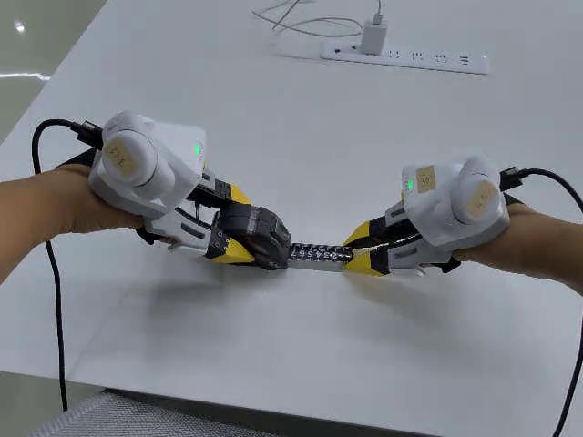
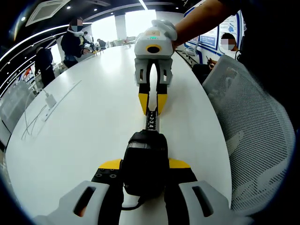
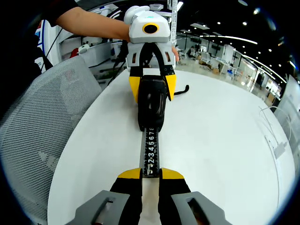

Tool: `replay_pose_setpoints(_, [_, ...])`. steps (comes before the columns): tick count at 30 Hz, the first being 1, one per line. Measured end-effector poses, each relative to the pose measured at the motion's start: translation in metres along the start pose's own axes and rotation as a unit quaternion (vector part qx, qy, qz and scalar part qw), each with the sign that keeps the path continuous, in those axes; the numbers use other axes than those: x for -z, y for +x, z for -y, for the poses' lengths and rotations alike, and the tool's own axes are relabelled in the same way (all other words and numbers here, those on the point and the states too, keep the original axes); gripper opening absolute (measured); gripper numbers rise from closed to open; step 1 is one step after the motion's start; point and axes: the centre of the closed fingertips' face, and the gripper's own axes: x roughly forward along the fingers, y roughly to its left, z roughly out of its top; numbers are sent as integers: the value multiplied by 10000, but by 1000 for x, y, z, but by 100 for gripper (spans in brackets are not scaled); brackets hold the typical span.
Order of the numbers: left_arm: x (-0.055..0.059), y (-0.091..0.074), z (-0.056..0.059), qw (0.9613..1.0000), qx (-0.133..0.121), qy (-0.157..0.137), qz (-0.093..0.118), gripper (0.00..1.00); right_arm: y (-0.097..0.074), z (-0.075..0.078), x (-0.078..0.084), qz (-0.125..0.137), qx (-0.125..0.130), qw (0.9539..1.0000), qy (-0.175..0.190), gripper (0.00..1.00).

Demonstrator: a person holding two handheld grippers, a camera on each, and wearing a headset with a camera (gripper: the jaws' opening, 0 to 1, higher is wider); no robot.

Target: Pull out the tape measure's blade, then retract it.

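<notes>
L gripper [image 1: 237, 225]: jaws part closed, clamped on the black tape measure [image 1: 258, 235] case. R gripper [image 1: 362, 250]: jaws nearly together, pinching the blade [image 1: 317, 255] tip. Short run of blade out, straight btwn the two, numerals up. All low over white table [image 1: 301, 118]; contact w/ surface unclear. Power strip [image 1: 405, 56] at far edge.

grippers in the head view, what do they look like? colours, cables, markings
The left gripper and right gripper match: rounded white housings with tan labels, a lit green light, black tongs tipped in yellow, and a black cable trailing from the rear of each. The forearms are bare in the head view.
</notes>
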Motion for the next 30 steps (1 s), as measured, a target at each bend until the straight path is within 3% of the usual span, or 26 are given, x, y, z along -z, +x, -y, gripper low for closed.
replay_pose_setpoints(30, [0,0,1,10000,11,25,-15,28,-19,-2,22,-85,92,9999,116,8])
